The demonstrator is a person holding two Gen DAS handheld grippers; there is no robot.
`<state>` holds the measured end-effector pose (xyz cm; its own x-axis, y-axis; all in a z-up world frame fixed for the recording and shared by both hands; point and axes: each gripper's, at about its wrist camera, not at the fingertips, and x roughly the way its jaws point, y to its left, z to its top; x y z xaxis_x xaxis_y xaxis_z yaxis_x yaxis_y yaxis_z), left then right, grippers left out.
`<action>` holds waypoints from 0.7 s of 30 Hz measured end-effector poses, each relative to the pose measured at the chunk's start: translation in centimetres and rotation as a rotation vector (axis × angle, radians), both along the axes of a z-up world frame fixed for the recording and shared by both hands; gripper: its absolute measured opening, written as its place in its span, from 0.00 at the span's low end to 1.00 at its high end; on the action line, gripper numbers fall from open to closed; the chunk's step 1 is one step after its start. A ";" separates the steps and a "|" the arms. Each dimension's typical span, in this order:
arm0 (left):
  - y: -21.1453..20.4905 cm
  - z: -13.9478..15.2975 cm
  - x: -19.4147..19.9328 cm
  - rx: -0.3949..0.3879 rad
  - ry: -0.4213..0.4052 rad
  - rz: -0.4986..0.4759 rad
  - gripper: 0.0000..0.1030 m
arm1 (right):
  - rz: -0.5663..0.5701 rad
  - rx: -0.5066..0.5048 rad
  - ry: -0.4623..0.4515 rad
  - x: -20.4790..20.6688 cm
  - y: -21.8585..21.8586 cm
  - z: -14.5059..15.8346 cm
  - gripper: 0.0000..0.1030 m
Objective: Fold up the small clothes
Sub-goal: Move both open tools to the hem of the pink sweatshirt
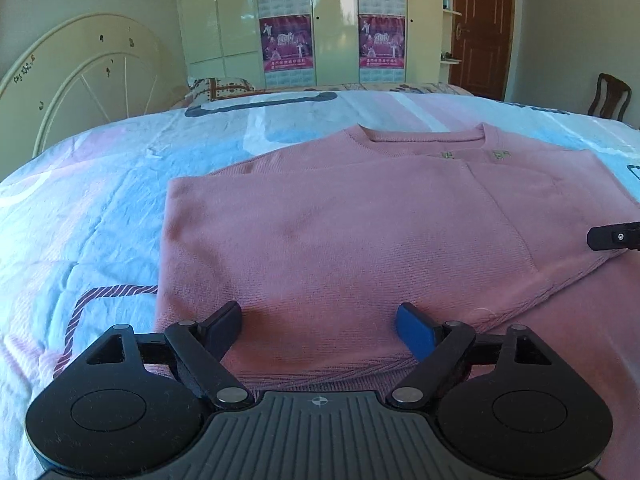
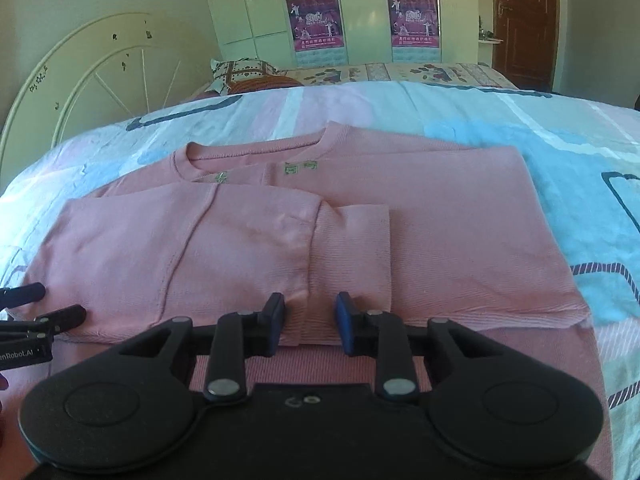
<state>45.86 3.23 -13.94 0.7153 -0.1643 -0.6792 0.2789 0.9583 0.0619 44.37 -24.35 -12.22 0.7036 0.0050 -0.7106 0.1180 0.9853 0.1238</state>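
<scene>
the pink sweater (image 1: 340,232) ahead of the left gripper (image 1: 320,330) fingers is a soft, matt knit with fine ribbing, coarser ribbed at the cuff (image 2: 352,248) just beyond the right gripper (image 2: 310,320) fingers. both grippers are matt black plastic with dull metal pivot pins; the pads (image 1: 414,334) look like smooth blue rubber or plastic. under the sweater the bedspread (image 1: 100,208) is thin printed cloth, lightly creased. far beyond the fingers, the wardrobe (image 2: 248,4) doors are glossy, carrying paper posters (image 2: 316,20), beside a dark wooden door (image 2: 524,20).

Bedroom w/ cream wardrobe (image 1: 328,20), brown door (image 1: 482,28), white round headboard (image 1: 88,76), bed w/ pastel quilt (image 1: 100,208)
</scene>
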 end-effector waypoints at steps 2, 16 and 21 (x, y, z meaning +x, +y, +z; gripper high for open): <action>-0.1 0.1 -0.2 0.007 0.000 -0.003 0.81 | -0.004 -0.009 -0.006 0.2 0.1 -0.2 0.25; 0.9 0.4 -1.5 0.007 0.019 0.041 0.81 | 0.034 -0.095 -0.034 -0.6 0.8 1.1 0.27; 1.1 1.2 -1.7 0.019 0.038 0.078 0.82 | 0.034 -0.035 0.029 0.0 -0.4 0.9 0.28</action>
